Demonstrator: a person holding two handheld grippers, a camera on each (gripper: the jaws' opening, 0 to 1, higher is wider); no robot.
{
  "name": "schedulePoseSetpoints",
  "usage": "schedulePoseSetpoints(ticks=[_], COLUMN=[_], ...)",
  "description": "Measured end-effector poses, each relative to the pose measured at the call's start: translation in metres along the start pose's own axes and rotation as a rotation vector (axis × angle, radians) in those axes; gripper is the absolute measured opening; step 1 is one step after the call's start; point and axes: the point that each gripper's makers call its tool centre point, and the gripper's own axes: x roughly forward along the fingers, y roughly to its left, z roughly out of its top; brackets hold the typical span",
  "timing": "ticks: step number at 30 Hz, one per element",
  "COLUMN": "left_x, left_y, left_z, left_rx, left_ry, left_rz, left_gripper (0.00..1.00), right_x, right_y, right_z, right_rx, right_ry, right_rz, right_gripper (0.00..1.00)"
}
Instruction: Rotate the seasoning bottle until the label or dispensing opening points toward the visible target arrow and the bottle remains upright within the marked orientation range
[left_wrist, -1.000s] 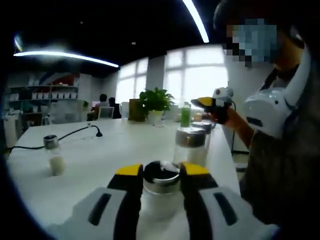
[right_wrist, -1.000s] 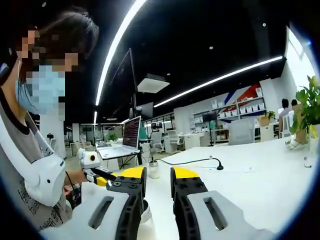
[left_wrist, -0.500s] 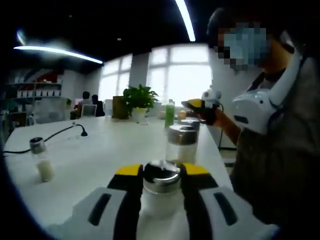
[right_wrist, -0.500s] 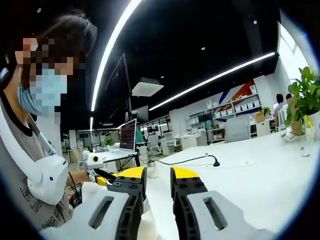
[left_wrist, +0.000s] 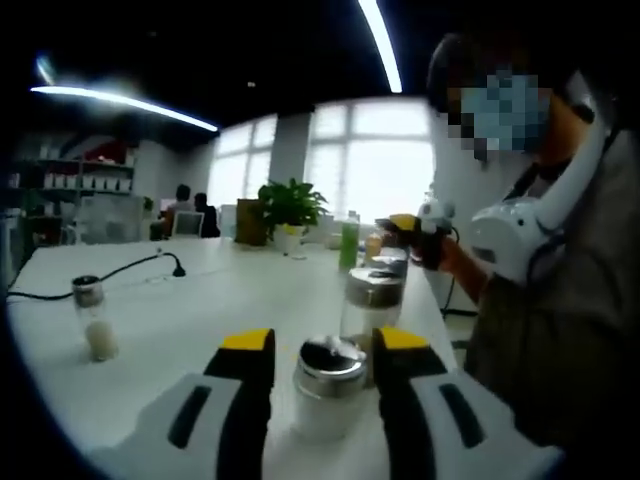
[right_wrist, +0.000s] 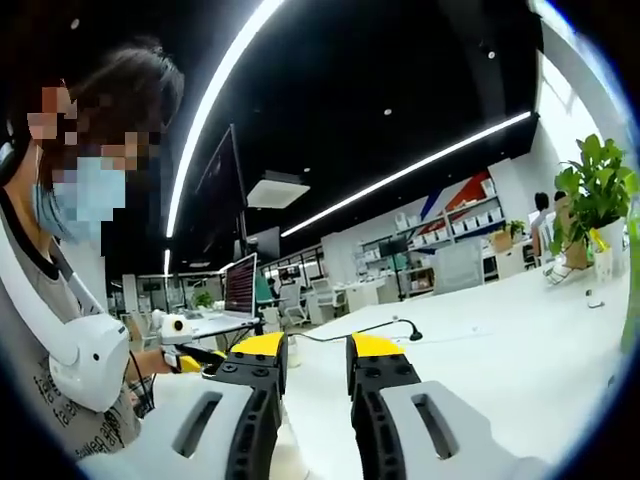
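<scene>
A seasoning bottle (left_wrist: 330, 385) with a steel cap and white contents stands upright on the white table (left_wrist: 200, 310). My left gripper (left_wrist: 324, 340) straddles it, open, with a slim gap on each side of the cap. A second, taller bottle (left_wrist: 372, 300) stands just behind. Farther back my right gripper (left_wrist: 405, 222) hovers over a third bottle (left_wrist: 392, 265), held by the person's hand. In the right gripper view my right gripper (right_wrist: 318, 345) is open by a narrow gap with nothing between its tips. My left gripper (right_wrist: 190, 362) shows low at the left.
A small bottle (left_wrist: 92, 320) stands alone at the left, near a black cable (left_wrist: 120, 270). A green bottle (left_wrist: 348, 245) and a potted plant (left_wrist: 288, 205) sit at the table's far end. The person stands close at the right. An open laptop (right_wrist: 240, 290) is behind.
My left gripper's jaws have spread and let go of the bottle's cap; the bottle stays upright. The right gripper's gap has widened slightly. Both views have shifted with the hands.
</scene>
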Motion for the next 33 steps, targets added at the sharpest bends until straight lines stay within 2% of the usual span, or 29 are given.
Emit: schedulePoseSetpoints(ticks=[2,5,7,9,11,13,14,16,18,21,23,27,33], left_x=[-0.002,-0.006,-0.007,-0.010,-0.015,-0.018,-0.018,-0.017,-0.017,-0.020,-0.019,-0.018,-0.018], left_y=[0.000,0.008,0.003,-0.001,0.000,0.004,0.003,-0.001,-0.005,0.000,0.000,0.001,0.003], left_z=[0.004,0.006,0.004,0.006,0.002,-0.005,-0.007,-0.009,-0.007,-0.005,-0.007,-0.014,-0.016], left_rx=[-0.007,0.011,0.021,-0.029,-0.042,-0.018,0.012,0.020,0.013,0.023,0.025,0.070,0.062], left_ry=[-0.018,-0.018,-0.014,-0.059,-0.065,-0.036,-0.026,-0.025,-0.046,-0.074,-0.081,-0.076,-0.113], left_rz=[0.034,0.133,0.144,0.158,0.217,0.277,0.297,0.322,0.339,0.425,0.457,0.495,0.518], left_gripper=[0.44,0.44,0.44,0.44,0.45,0.46,0.46,0.47,0.47,0.50,0.51,0.52,0.52], right_x=[0.000,-0.003,-0.005,-0.009,-0.013,-0.018,-0.021,-0.024,-0.024,-0.025,-0.024,-0.020,-0.016], right_y=[-0.002,-0.005,-0.012,-0.021,-0.032,-0.045,-0.056,-0.067,-0.068,-0.069,-0.068,-0.066,-0.062], right_z=[-0.007,-0.008,-0.002,0.004,0.005,0.000,-0.007,-0.016,-0.019,-0.021,-0.022,-0.020,-0.017], right_rx=[-0.032,-0.018,0.044,0.092,0.133,0.133,0.126,0.093,0.095,0.102,0.102,0.106,0.103], right_ry=[0.035,0.029,-0.018,-0.065,-0.087,-0.066,-0.029,0.020,0.032,0.039,0.041,0.033,0.030], right_rz=[-0.014,-0.025,-0.046,-0.073,-0.110,-0.173,-0.230,-0.274,-0.271,-0.274,-0.277,-0.273,-0.271], right_gripper=[0.23,0.23,0.21,0.20,0.20,0.20,0.19,0.18,0.18,0.18,0.18,0.18,0.18])
